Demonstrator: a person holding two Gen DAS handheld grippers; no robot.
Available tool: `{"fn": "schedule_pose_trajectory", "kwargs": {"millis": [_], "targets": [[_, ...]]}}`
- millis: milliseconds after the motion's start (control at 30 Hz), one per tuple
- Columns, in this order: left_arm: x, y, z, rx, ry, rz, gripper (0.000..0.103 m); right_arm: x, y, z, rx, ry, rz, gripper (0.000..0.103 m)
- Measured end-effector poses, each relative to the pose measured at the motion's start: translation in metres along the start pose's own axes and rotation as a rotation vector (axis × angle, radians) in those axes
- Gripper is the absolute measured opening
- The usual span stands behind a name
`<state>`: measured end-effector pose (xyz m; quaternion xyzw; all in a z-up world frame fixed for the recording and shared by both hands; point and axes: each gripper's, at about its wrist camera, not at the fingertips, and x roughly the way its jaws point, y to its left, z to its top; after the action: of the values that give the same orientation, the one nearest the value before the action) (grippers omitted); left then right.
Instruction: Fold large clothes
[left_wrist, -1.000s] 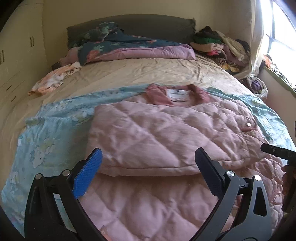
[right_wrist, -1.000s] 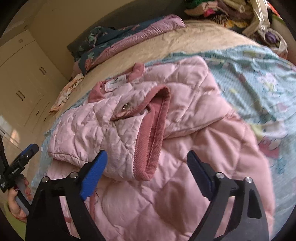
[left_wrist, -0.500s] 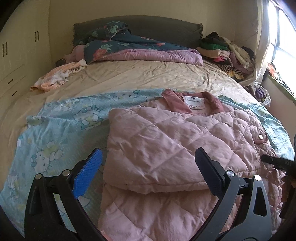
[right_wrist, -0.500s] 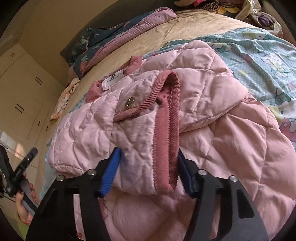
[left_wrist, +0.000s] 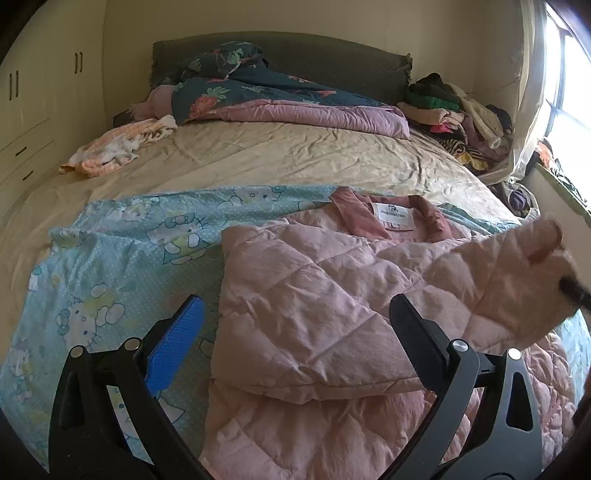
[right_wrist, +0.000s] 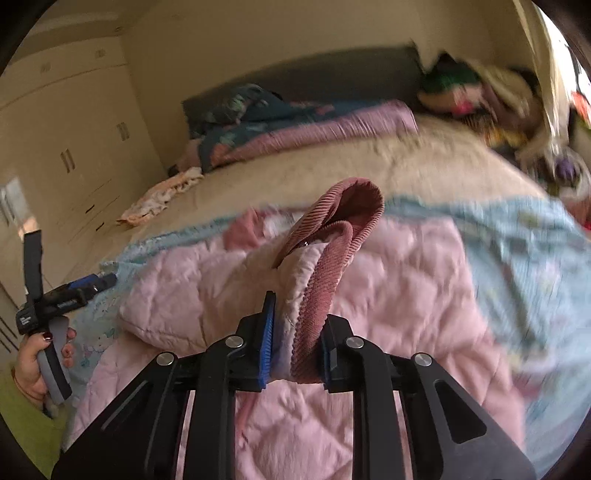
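A pink quilted jacket (left_wrist: 314, 306) lies on the bed, its left side folded over and its dusty-rose collar with a white label (left_wrist: 393, 216) at the far end. My left gripper (left_wrist: 295, 332) is open and empty, hovering over the jacket's near left edge. My right gripper (right_wrist: 295, 332) is shut on the jacket's sleeve cuff (right_wrist: 332, 251), a ribbed rose band, and holds it lifted above the jacket body (right_wrist: 399, 280). The lifted sleeve (left_wrist: 517, 280) shows at the right in the left wrist view.
A light blue cartoon-print sheet (left_wrist: 122, 266) lies under the jacket on the beige bed (left_wrist: 277, 158). A floral duvet (left_wrist: 258, 96) and a clothes pile (left_wrist: 454, 107) sit by the headboard. A striped garment (left_wrist: 118, 144) lies at the far left. Cupboards (left_wrist: 33, 110) line the left wall.
My right gripper closed on the sleeve cuff and lifted it up off the jacket. My left gripper drifted left, staying open.
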<state>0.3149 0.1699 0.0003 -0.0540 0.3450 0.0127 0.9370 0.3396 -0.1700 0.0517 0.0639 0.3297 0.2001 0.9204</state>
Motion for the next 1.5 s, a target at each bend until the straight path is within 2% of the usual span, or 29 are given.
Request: {"fn": "schedule_pose_trajectory", "kwargs": {"millis": [133,300,767,1067,1200,1333,1433,1500], "targets": [[0.001,0.003,-0.001,-0.010,0.002,-0.009,0.093,-0.007,0.005,0.025,-0.071,-0.049,-0.021,0.017],[0.007,0.005,-0.002,-0.019,0.010,-0.013,0.094,0.001,-0.006,0.038,-0.079,-0.061,-0.048,0.017],[0.024,0.001,-0.010,-0.016,0.042,-0.046,0.093,0.042,-0.035,0.005,-0.008,0.028,-0.110,0.017],[0.031,-0.025,-0.020,0.056,0.064,-0.100,0.093,0.054,-0.043,-0.006,0.014,0.070,-0.124,0.019],[0.029,-0.032,-0.021,0.089,0.050,-0.111,0.093,0.055,-0.046,-0.009,0.016,0.084,-0.133,0.026],[0.038,-0.033,-0.026,0.090,0.086,-0.129,0.082,0.057,-0.047,-0.010,0.018,0.105,-0.149,0.034],[0.042,-0.031,-0.028,0.089,0.096,-0.130,0.079,0.056,-0.046,-0.012,0.006,0.119,-0.172,0.047],[0.043,-0.032,-0.029,0.104,0.097,-0.119,0.078,0.056,-0.045,-0.011,-0.005,0.133,-0.181,0.049]]}}
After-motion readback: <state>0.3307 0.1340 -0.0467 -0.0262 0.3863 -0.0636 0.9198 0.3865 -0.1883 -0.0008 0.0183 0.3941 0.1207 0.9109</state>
